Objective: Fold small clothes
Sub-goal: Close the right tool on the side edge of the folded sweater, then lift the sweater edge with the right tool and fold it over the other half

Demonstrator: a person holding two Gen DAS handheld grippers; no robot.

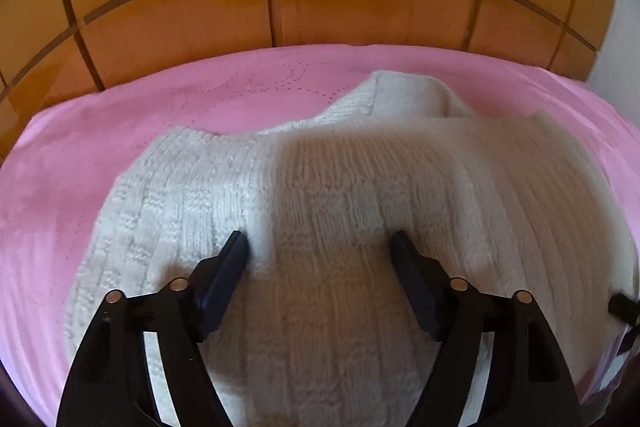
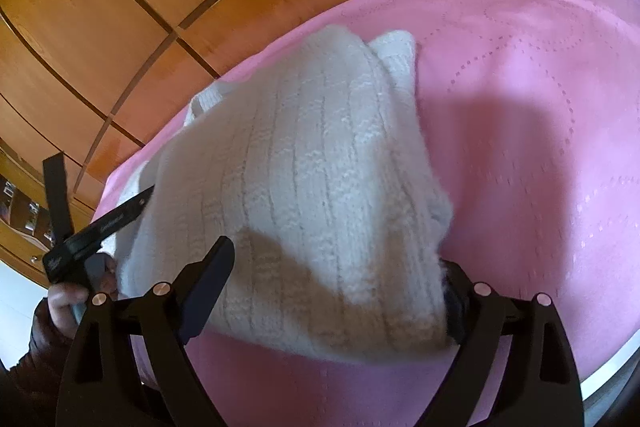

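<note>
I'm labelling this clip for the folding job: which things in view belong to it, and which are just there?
Part of the job:
white knitted garment
left hand-held gripper
right hand-held gripper

Just there:
pink bedspread
wooden panelled wall

A white knitted sweater (image 2: 304, 187), folded, lies on a pink bedspread (image 2: 540, 131). The right tongs (image 2: 340, 283) stand wide apart, astride the sweater's near edge; the left finger rests beside the knit, and the right finger is partly hidden behind the fabric. At the left edge, a hand (image 2: 68, 299) holds the left tongs (image 2: 100, 227) against the sweater's far side. Wooden panelling (image 2: 140, 7) rises behind the bed.
</note>
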